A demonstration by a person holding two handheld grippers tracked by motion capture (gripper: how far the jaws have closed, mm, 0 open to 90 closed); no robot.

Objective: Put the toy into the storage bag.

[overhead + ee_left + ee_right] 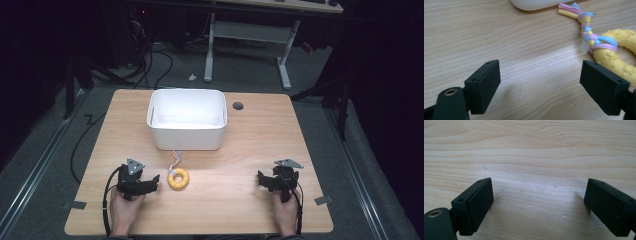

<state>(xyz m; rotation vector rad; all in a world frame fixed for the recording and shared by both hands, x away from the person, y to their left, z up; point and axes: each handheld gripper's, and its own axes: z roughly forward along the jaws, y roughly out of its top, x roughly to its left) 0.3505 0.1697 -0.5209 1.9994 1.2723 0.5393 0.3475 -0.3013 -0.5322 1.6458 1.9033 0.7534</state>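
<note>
A wooden desk (240, 145) carries a white rectangular bin (187, 120) standing upright toward its far middle. Nearer the person, the left gripper (152, 182) rests low at the near left, its fingers (484, 86) spread wide with nothing between them, bare desk in the gap. The right gripper (264, 181) sits well apart at the near right, fingers (475, 205) likewise released over bare wood. A yellow knobbly ring toy (178, 179) with a braided pastel rope (587, 30) lies just beside the left gripper, between it and the bin.
</note>
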